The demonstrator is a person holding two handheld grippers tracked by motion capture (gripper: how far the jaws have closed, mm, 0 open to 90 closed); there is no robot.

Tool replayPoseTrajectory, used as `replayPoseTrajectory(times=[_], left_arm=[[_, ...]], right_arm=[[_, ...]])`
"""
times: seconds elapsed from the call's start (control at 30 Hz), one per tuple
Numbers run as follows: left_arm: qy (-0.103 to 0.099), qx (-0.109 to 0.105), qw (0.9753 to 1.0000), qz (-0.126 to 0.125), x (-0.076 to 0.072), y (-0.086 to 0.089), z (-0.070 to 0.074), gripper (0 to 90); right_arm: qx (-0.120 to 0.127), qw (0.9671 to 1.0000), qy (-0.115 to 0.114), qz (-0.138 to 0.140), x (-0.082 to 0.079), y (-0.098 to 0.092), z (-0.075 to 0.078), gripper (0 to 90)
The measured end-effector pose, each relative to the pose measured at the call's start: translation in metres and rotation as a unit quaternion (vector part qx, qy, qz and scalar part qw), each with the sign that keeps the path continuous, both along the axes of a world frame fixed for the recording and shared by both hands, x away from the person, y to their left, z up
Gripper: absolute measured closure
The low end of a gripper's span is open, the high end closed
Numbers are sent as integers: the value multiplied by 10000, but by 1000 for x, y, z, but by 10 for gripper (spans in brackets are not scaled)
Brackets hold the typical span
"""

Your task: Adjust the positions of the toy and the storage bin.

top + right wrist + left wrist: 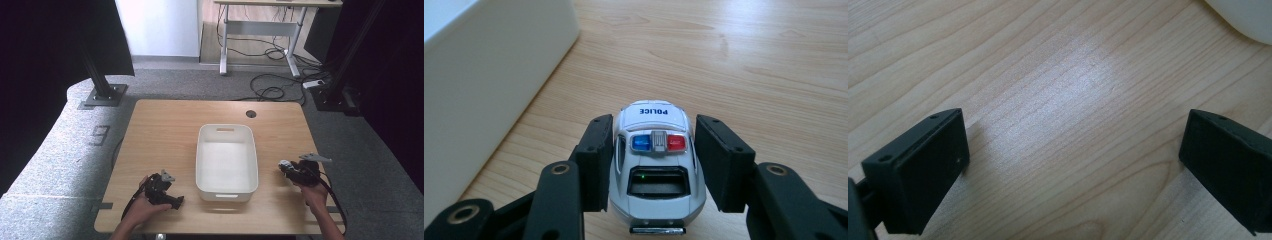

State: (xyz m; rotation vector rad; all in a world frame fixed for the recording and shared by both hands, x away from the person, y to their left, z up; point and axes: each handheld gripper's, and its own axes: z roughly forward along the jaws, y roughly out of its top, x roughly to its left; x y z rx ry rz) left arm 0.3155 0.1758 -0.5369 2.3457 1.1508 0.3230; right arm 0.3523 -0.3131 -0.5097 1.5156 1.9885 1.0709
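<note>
The white bin (227, 161) is seen empty in the middle of the table (165, 130). The left gripper (1073, 150) is held wide open, with nothing between. The toy police car (655, 165) is enclosed by the right gripper (650, 162) beside the bin, probably gripped; placing it inside is not yet done.

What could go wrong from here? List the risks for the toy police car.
The right tool has its jaws on the toy police car by its smooth, rounded sides, so it could slip or twist out when lifted. The white bin stands close beside it, so the car may clip the wall going in.
</note>
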Motion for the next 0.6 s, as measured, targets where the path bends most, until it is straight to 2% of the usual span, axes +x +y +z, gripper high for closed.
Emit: replayPoseTrajectory(times=[0.6], left_arm=[[-2, 1, 10000, 2, 0, 0, 0, 0]], right_arm=[[-15, 10000, 17, 94, 7, 18, -4, 510]])
